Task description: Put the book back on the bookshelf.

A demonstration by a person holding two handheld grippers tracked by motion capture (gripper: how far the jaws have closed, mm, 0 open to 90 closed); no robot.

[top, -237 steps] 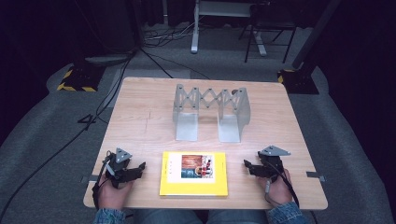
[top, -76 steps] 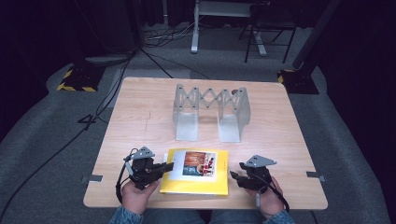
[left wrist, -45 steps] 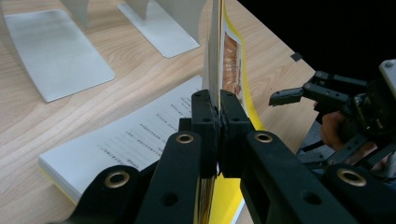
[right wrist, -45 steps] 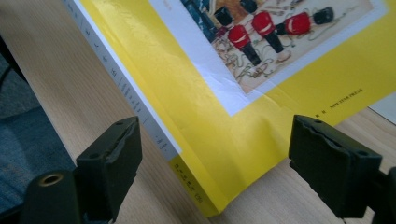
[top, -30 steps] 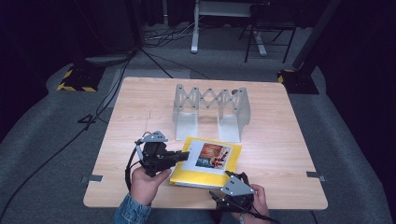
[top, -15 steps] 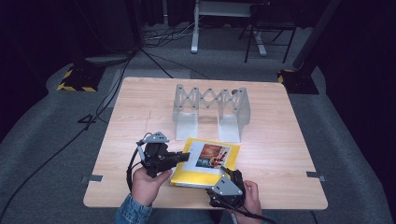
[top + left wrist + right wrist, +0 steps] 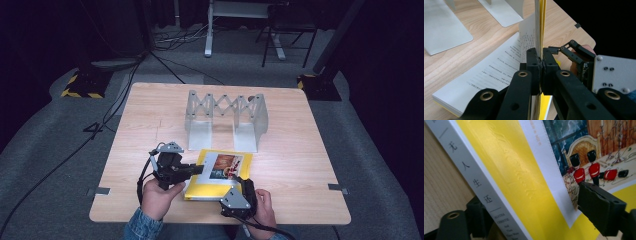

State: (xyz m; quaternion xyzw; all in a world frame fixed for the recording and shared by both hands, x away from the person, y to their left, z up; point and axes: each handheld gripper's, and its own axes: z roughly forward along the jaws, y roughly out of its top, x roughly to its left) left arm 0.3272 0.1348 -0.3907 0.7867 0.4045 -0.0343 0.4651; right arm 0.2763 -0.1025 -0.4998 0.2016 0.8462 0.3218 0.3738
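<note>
I have the yellow paperback book with the painted picture on its cover (image 7: 218,175) lying on the pale wooden table (image 7: 295,150), near my edge and just in front of the grey metal expanding book rack (image 7: 226,119), apart from it. My left gripper (image 7: 194,170) is pinched tight on the yellow front cover at its left edge; in the left gripper view its two black jaws meet on the thin board (image 7: 540,37), which stands lifted on edge while the printed white pages (image 7: 491,75) lie flat beneath. My right gripper (image 7: 239,186) straddles the near end of the book at the spine: one jaw rests on the cover picture (image 7: 599,157), the other sits low beside the grey spine with its lettering (image 7: 479,185), so it looks closed around the book's thickness, though I cannot be sure how firmly it bites. I judge the book light but floppy: a soft cover will bend and could crease or tear if I carry it by that flap alone, and the glossy surface may slide. The stiffest hold is the spine and the whole block of pages together, so I would trust the right grip for bearing weight.
</note>
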